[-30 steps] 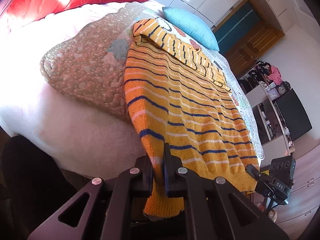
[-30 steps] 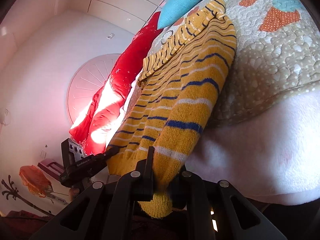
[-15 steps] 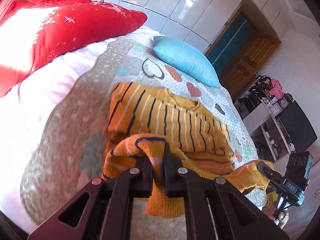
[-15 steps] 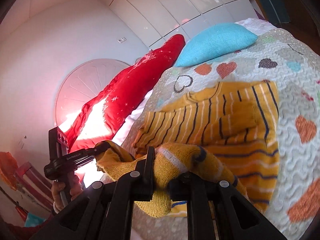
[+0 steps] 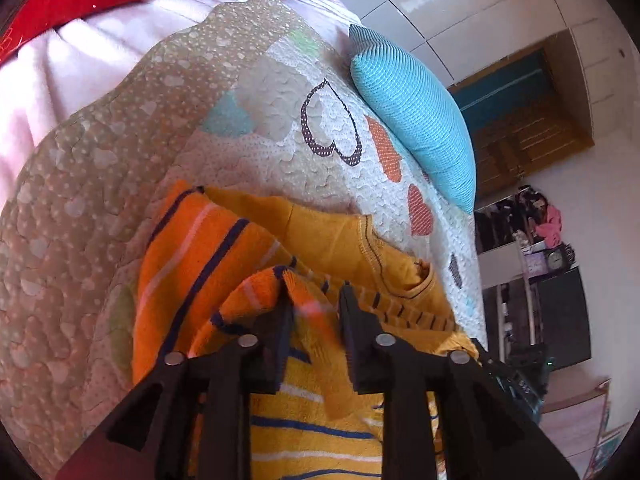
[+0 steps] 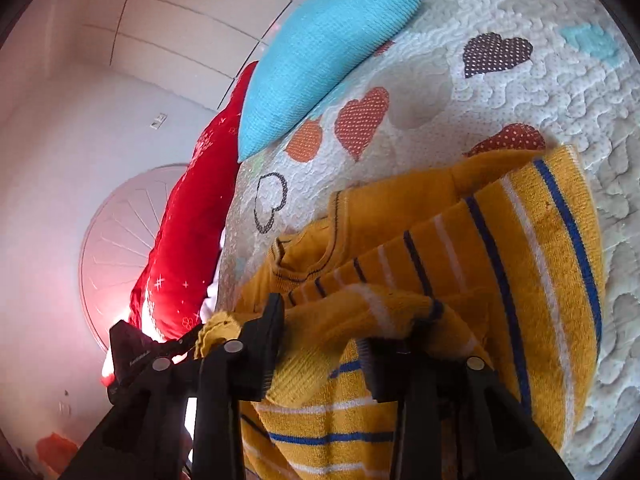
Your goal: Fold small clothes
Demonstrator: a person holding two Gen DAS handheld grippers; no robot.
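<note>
Here, the left gripper and right gripper are both parting their jaws, dropping the striped sweater's hem near its collar on the quilt; lifting straight away should be keeping the fold aligned.

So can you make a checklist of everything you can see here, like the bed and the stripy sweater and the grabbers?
Surface: heart-patterned quilt spread over a bed.
Job's things: yellow striped sweater lies on the quilt, its bottom edge brought up over the collar end, so it is folded roughly in half.
Clutter: blue pillow and red pillow at the head of the bed.
Grippers: left gripper and right gripper both have their fingers parted, with the sweater's hem loose between them.
Cables: nothing seen.
Surroundings: wooden door, shelf with a clock, white panelled wall.
</note>
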